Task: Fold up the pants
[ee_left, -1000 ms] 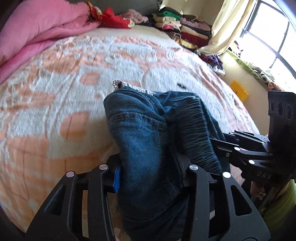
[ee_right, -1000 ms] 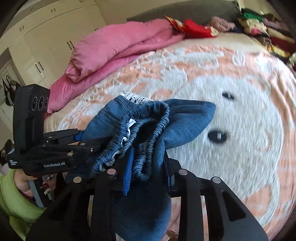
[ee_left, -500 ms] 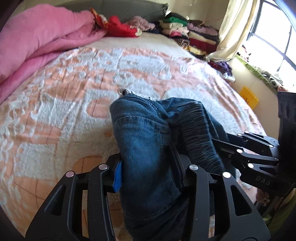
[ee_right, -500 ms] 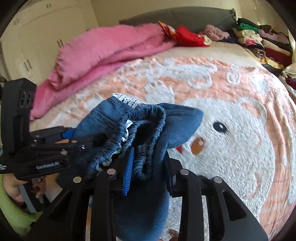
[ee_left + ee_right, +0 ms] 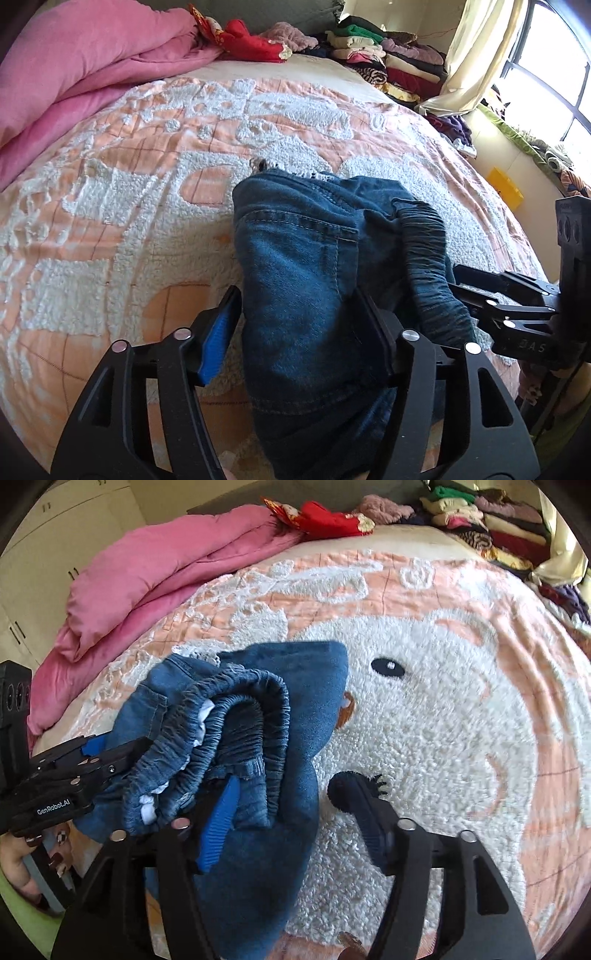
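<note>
Folded blue denim pants [image 5: 303,280] lie on the peach-and-white fleece bedspread [image 5: 110,206]. Both jaws have just been opening: left gripper [image 5: 299,325], marked "GenRobot.AI", and right gripper [image 5: 295,805], marked "DAS", gape, pants between them, unpressed, at 6 o'clock.

both the left gripper [image 5: 301,332] and right gripper [image 5: 295,808] have just opened, jaws apart.

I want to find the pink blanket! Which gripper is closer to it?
The left gripper. The pink blanket lies on its side of the bed. The right gripper is further off, over the white bear. Both jaws have just been opening, with the jeans between them.
</note>
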Available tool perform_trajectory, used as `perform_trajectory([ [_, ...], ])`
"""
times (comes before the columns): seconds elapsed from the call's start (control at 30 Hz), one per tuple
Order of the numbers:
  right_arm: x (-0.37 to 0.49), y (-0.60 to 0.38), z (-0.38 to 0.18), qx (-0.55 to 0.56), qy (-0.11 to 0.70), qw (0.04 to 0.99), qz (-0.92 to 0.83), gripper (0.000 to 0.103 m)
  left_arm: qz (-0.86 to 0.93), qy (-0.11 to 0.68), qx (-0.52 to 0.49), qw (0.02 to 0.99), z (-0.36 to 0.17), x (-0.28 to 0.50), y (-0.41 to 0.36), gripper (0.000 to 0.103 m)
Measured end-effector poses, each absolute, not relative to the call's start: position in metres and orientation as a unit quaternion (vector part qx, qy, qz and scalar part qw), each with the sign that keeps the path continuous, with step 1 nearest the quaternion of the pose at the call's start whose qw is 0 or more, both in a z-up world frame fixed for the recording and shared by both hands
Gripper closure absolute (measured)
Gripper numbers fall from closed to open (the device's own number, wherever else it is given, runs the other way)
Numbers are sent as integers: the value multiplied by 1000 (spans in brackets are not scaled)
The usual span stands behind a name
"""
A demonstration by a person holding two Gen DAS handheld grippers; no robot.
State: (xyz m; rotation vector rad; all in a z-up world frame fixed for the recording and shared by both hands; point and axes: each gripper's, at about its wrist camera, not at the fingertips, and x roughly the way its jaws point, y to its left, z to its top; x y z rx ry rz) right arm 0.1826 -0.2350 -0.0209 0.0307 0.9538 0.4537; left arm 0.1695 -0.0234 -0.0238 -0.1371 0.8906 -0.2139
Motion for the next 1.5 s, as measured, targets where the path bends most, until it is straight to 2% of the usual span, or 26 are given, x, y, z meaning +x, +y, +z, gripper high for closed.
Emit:
perform_trajectory([
  [0.1, 169, -240, -6, 13, 430, 876, 219, 30, -101, 418, -63, 901, -13, 159, -22, 36],
  [0.13, 163, -242, 0, 7, 421, 881, 215, 19, -101, 413, -64, 903, -9, 154, -21, 34],
  [0.17, 157, -244, 5, 0, 414, 886, 207, 11, -100, 411, -65, 904, -6, 151, -21, 27],
  [0.27, 137, -251, 19, -12, 386, 900, 200, 11, -91, 403, -61, 909, 6, 134, -19, 11],
  [0.3, 129, -254, 24, -15, 378, 904, 197, 11, -87, 397, -58, 912, 11, 126, -18, 10],
  [0.5, 96, -268, 36, -19, 349, 918, 185, 10, -82, 382, -51, 919, 24, 93, -18, 10],
  [0.53, 91, -270, 37, -19, 345, 920, 183, 10, -82, 382, -49, 919, 24, 86, -18, 10],
  [0.57, 84, -272, 39, -20, 341, 922, 181, 4, -82, 382, -49, 919, 24, 81, -18, 10],
  [0.77, 52, -272, 40, -41, 324, 928, 179, 5, -84, 383, -49, 919, 19, 55, -17, 10],
  [1.13, 25, -266, 4, -28, 377, 908, 179, 4, -79, 422, -59, 901, -12, 33, -11, 10],
  [1.5, 24, -266, 5, -34, 375, 909, 178, 4, -76, 428, -58, 899, -15, 31, -13, 10],
])
